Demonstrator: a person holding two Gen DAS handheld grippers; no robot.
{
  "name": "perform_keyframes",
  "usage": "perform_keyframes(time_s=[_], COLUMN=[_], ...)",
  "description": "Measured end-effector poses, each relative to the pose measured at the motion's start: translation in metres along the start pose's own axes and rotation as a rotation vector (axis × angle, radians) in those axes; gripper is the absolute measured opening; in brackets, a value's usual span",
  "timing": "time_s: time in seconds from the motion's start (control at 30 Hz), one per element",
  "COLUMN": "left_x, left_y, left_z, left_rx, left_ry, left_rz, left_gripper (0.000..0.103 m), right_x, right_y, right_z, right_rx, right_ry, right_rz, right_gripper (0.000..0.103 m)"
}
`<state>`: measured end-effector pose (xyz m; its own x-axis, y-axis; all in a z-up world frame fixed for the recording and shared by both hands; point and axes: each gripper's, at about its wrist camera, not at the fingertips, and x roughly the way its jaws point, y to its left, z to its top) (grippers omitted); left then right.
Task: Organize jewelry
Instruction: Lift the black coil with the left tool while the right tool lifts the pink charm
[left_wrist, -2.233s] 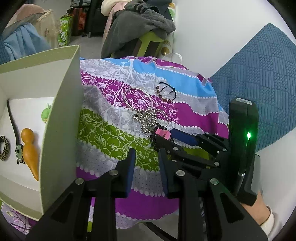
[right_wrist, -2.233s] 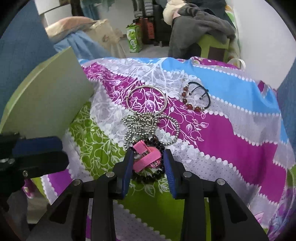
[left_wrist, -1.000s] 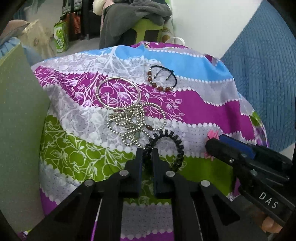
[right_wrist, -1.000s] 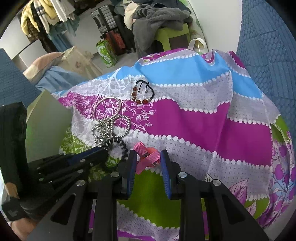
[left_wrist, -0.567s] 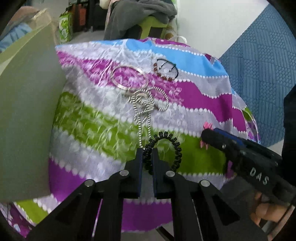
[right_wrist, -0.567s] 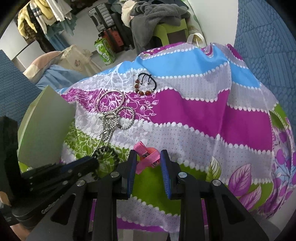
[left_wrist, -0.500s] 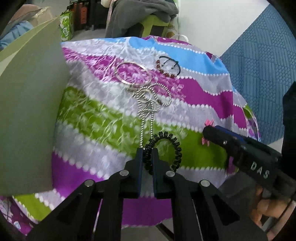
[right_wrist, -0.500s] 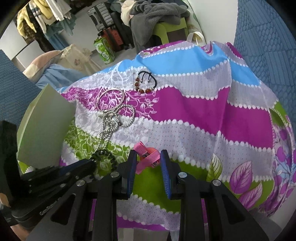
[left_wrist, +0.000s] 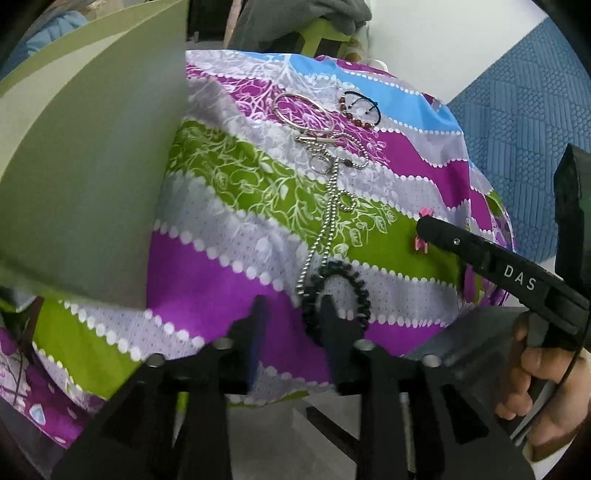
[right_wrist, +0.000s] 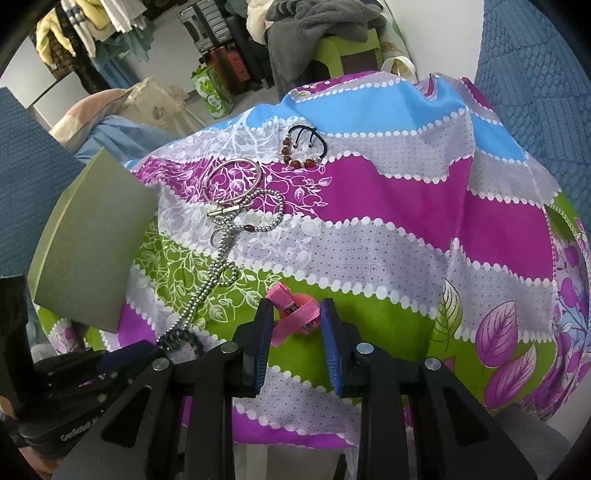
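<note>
Black coils of a spiral hair tie (left_wrist: 338, 295) sit at the lower middle of the left wrist view, looped over the right finger of the left tongs (left_wrist: 293, 321). Those tongs stand parted, with a clear gap of cloth showing between the fingers, and clamp nothing. A silver ball chain (left_wrist: 325, 218) is caught on the hair tie and runs as a taut double line, its long axis going from the tie up the frame, leaning slightly right, to a tangle of rings just below a silver bangle (left_wrist: 304, 112). Right of the bangle lies a red bead bracelet (left_wrist: 360, 107) with a black cord, apart from the chain.

In the right wrist view the chain (right_wrist: 207, 284) slants from lower left to upper right, and the hair tie (right_wrist: 177, 338) is only partly seen at the lower left behind the other tool. This view shows what the left one barely catches: the right tongs (right_wrist: 297, 325) are narrowed onto a pink ribbon hair clip (right_wrist: 295, 314), its long axis tilted from upper left to lower right between the blue pads. The left view gives only pink slivers (left_wrist: 423, 229) beside that tool's tip.

All of it lies on a striped floral cloth (right_wrist: 406, 221) over the worktop, with a pale green box (left_wrist: 92, 166) at the left.
</note>
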<state>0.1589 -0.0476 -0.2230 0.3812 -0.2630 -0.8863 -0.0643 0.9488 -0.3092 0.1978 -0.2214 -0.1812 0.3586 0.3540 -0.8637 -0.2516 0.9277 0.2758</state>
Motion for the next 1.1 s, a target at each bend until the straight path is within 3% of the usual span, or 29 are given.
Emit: perform_keyframes(time_s=[0.5,0.53,0.6,0.63,1.1], left_x=[0.000,0.002,0.003,0.003,-0.066], left_y=[-0.019,-0.021,-0.023,-0.025,-0.048], left_z=[-0.018,-0.018,-0.019,-0.019,0.010], left_rx=[0.045,0.054,0.066,0.070,0.068], left_ry=[-0.014,-0.019,-0.022,-0.025,-0.127], left_rz=[-0.010,-0.003,-0.006,-0.001,-0.059], left_gripper=[0.032,0.029,0.011,0.009,0.009], right_x=[-0.006,-0.007,-0.010,-0.012,-0.076], right_y=[0.001,0.002,0.005,0.006,0.026], right_z=[-0.003,-0.004,-0.006,-0.007,0.003], right_rx=[0.004,0.003,-0.003,-0.004,0.012], right_ry=[-0.009,-0.010,-0.011,-0.012,-0.104], right_rz=[0.005,0.004,-0.001,-0.002,-0.071], right_gripper=[0.024,0.024,0.024,0.024,0.024])
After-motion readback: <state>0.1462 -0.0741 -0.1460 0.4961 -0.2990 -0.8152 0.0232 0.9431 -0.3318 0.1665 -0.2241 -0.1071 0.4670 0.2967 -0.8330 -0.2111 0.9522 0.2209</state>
